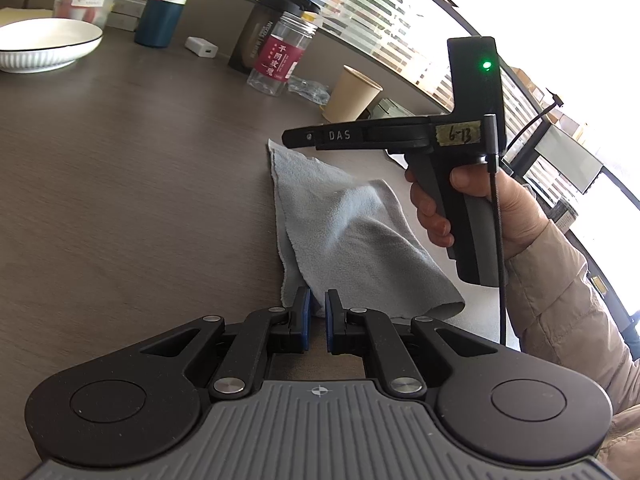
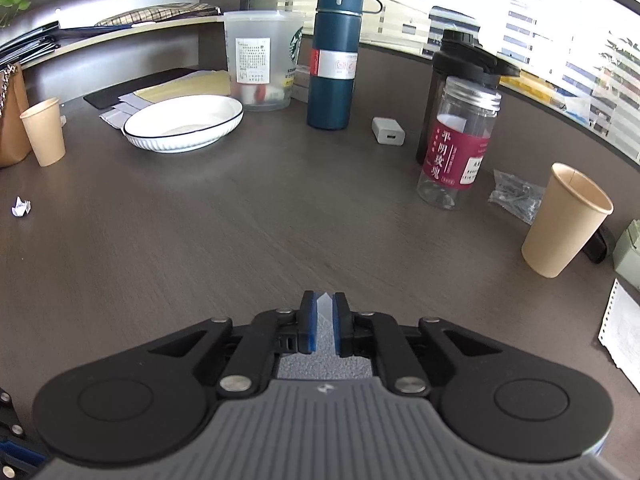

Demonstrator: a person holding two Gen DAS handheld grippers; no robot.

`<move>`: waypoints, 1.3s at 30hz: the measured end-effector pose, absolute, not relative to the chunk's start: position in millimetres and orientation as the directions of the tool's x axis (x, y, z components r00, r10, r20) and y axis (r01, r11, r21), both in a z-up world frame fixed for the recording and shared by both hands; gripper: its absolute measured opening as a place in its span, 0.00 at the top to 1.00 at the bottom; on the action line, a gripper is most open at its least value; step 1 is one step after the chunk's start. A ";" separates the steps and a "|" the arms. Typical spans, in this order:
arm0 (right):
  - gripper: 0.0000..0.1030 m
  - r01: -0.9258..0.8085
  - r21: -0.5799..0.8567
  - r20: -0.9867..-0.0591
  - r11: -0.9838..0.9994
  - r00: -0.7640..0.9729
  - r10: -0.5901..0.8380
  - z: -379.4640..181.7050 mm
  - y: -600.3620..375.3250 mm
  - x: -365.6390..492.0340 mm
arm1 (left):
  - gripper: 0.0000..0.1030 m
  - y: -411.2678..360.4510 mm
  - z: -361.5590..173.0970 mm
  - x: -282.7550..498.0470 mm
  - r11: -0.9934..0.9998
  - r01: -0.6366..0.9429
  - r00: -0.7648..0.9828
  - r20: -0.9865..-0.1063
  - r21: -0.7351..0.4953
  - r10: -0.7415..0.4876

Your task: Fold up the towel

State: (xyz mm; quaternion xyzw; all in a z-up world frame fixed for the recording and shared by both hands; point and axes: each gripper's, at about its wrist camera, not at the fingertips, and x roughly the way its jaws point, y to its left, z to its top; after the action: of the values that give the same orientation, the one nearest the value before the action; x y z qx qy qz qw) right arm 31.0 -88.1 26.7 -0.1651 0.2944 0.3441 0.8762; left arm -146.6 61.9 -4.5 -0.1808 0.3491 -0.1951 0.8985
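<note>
A light blue-grey towel (image 1: 352, 232) lies partly on the dark wooden table (image 1: 120, 200). Its far corner is lifted off the surface. My left gripper (image 1: 319, 312) sits at the towel's near edge, its blue pads (image 1: 307, 312) close together with cloth between them. In the left wrist view a hand (image 1: 472, 208) in a beige sleeve holds my right gripper (image 1: 290, 138) above the towel, pinching the raised corner. In the right wrist view a sliver of the towel (image 2: 325, 305) shows between the narrow pads of the right gripper (image 2: 325, 320).
At the back of the table (image 2: 240, 220) stand a white bowl (image 2: 184, 124), a blue flask (image 2: 334, 56), a clear plastic cup (image 2: 260, 60), a red-labelled jar (image 2: 456, 148), a white charger (image 2: 388, 131) and two paper cups (image 2: 564, 220) (image 2: 44, 132). A paper sheet (image 2: 622, 340) lies right.
</note>
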 end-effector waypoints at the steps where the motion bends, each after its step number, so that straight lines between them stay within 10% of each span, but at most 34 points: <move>1: 0.89 -0.699 -0.082 -0.634 0.711 0.587 0.504 25.0 -88.1 32.3 | 0.89 62.0 -4.5 -146.7 0.858 0.225 0.680 -0.557 -0.461 -0.477; 29: 0.99 -0.716 -0.075 -0.602 0.694 0.588 0.541 32.0 -91.8 29.0 | 0.89 62.5 -3.5 -147.2 0.855 0.227 0.680 -0.553 -0.466 -0.482; 39: 0.81 -0.718 -0.053 -0.647 0.694 0.554 0.524 20.6 -89.9 35.8 | 0.89 63.8 -2.8 -146.4 0.853 0.231 0.677 -0.553 -0.467 -0.486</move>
State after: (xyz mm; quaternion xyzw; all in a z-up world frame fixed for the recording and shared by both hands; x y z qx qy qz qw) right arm 35.8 -89.9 20.6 -0.1577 0.3080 0.3580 0.8672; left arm -146.4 63.8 -2.8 -0.1825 0.3488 -0.1999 0.8973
